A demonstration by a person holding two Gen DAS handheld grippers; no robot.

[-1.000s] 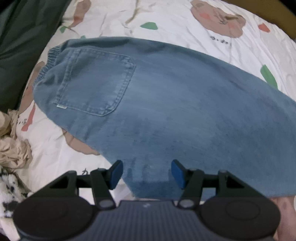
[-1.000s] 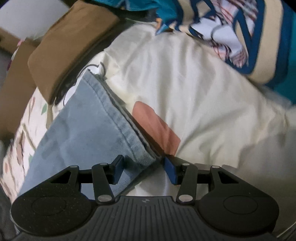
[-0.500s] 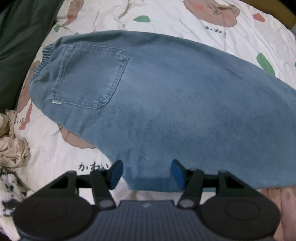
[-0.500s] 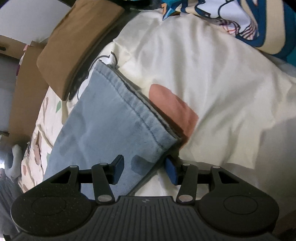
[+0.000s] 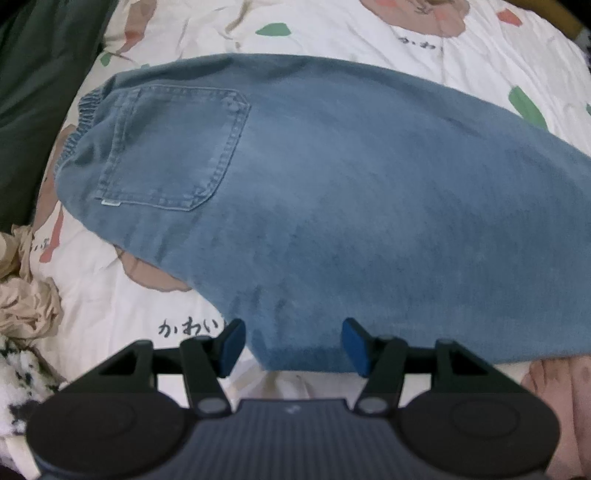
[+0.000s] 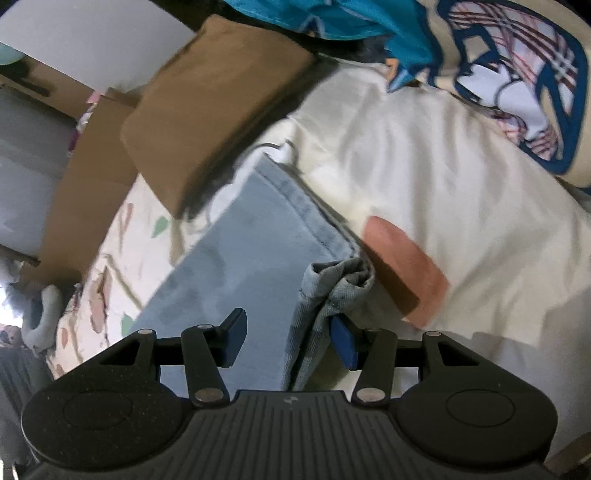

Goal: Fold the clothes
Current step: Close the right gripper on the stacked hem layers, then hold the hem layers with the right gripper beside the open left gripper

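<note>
Blue denim jeans [image 5: 332, 206] lie flat on the printed bedsheet [image 5: 332, 29], back pocket [image 5: 173, 147] up and waistband at the left. My left gripper [image 5: 291, 345] points down over the jeans' near edge, open, with denim under the gap between its blue pads and neither pad pressing. In the right wrist view the jeans' leg [image 6: 251, 266] runs away to the left. Its hem corner [image 6: 336, 280] is lifted and bunched against the right pad [image 6: 341, 343] of my right gripper [image 6: 288, 338], whose jaws stand apart.
A dark green cloth [image 5: 33, 92] lies at the left. A crumpled beige garment [image 5: 26, 302] and a black-and-white fuzzy item [image 5: 18, 369] lie below it. A brown cushion [image 6: 221, 96], a cardboard box [image 6: 85, 206] and a teal patterned blanket [image 6: 517, 74] border the cream duvet [image 6: 461, 184].
The right gripper has risen and tilted, and the hem corner, flat before, now stands up bunched against its right pad. The left gripper has barely moved.
</note>
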